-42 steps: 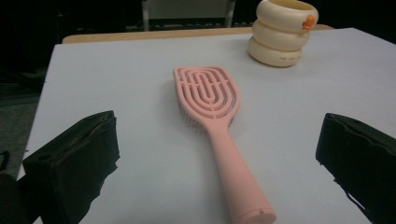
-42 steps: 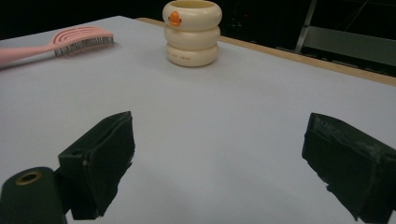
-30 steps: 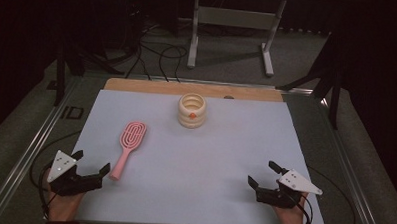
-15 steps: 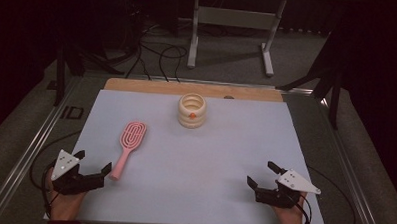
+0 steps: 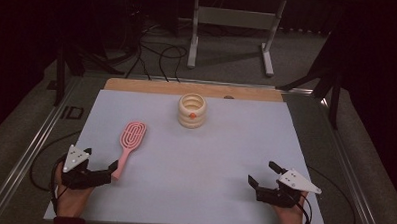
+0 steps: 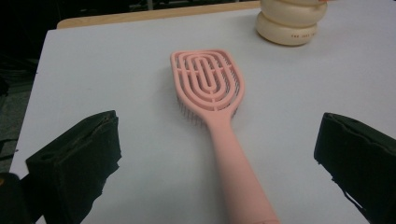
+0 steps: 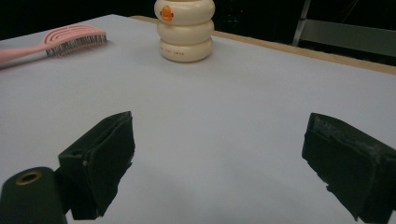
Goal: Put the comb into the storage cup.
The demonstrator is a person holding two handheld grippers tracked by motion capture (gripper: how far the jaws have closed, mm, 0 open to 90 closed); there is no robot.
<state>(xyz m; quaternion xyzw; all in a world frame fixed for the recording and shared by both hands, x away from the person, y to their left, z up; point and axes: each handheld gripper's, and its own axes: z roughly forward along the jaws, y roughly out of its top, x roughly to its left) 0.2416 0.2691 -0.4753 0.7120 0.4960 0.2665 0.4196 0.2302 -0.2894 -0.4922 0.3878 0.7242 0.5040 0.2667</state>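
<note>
A pink hairbrush lies on the white table sheet at the left, head pointing away, bristles down. My left gripper is open at the near end of the brush handle. In the left gripper view the handle runs up between the two wide-apart jaws of the left gripper, touching neither. My right gripper is open over bare sheet at the front right. In its own view the right gripper holds nothing.
A cream ribbed round container with an orange spot stands upright at the back centre, also seen as the container and the container. A wooden strip edges the table's back. A metal stand and cables lie beyond.
My left gripper has edged forward and turned a little, bringing its jaws around the end of the brush handle. The right gripper, brush and container have stayed put.
</note>
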